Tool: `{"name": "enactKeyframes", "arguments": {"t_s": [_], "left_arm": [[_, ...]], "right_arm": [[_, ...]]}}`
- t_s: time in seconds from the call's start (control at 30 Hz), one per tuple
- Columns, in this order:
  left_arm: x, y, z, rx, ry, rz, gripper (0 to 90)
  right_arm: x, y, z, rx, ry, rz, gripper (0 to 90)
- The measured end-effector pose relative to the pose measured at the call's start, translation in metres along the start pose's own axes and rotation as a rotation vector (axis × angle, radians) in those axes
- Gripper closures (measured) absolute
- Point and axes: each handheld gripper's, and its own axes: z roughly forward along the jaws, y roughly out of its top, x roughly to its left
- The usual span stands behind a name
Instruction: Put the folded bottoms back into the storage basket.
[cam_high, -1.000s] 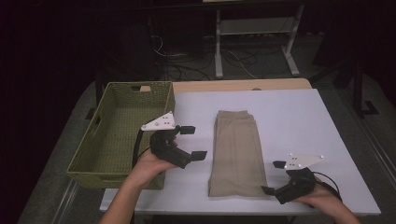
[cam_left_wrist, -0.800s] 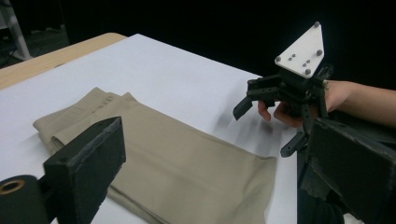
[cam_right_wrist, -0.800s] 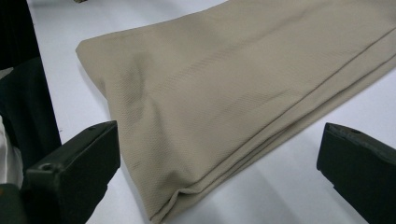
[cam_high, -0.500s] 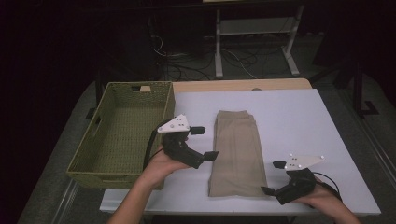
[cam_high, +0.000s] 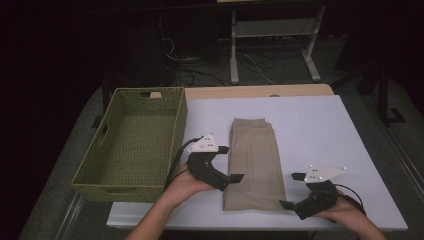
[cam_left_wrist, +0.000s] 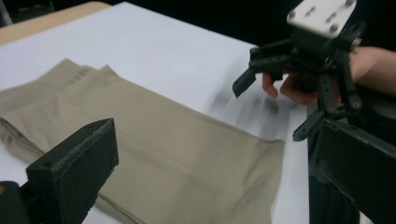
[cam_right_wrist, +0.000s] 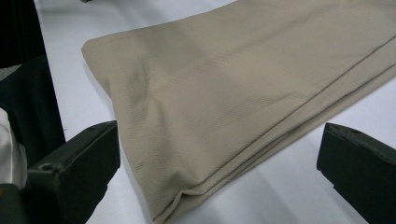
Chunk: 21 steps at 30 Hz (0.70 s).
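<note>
The left gripper (cam_high: 226, 164) has its jaws spread wide over the left long edge of the folded khaki trousers (cam_high: 254, 162), one jaw out over the cloth and the other nearer the basket; whether either touches the fabric cannot be told from above. In the left gripper view the jaws stand apart with the trousers (cam_left_wrist: 154, 154) lying between them, and nothing is held. The right gripper (cam_high: 295, 192) also has its jaws wide apart, just beside the near right corner of the trousers, on the bench (cam_high: 320, 130). The right gripper view shows that corner of the folded stack (cam_right_wrist: 224, 102) between the jaws, its layered edges facing the camera, ungripped.

The trousers lie flat in the middle of the white bench, long side running away from the person, waistband end at the far side. Left of them stands an olive woven basket (cam_high: 100, 150), its near wall partly behind the person's left hand (cam_high: 182, 185). The room beyond the bench is dark; only cables and a metal frame can be made out. No writing or label is readable anywhere.
</note>
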Motion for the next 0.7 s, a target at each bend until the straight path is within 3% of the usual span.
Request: {"name": "enactKeyframes", "arguments": {"t_s": [0.53,0.7], "left_arm": [[-0.001,-0.024,0.021,0.065,0.025,-0.014,0.1],[-0.001,-0.03,0.028,0.093,0.045,-0.001,0.0]], "right_arm": [[0.001,0.0,0.001,0.006,0.008,-0.006,0.0],[0.001,0.0,0.0,0.007,0.009,-0.008,0.0]]}}
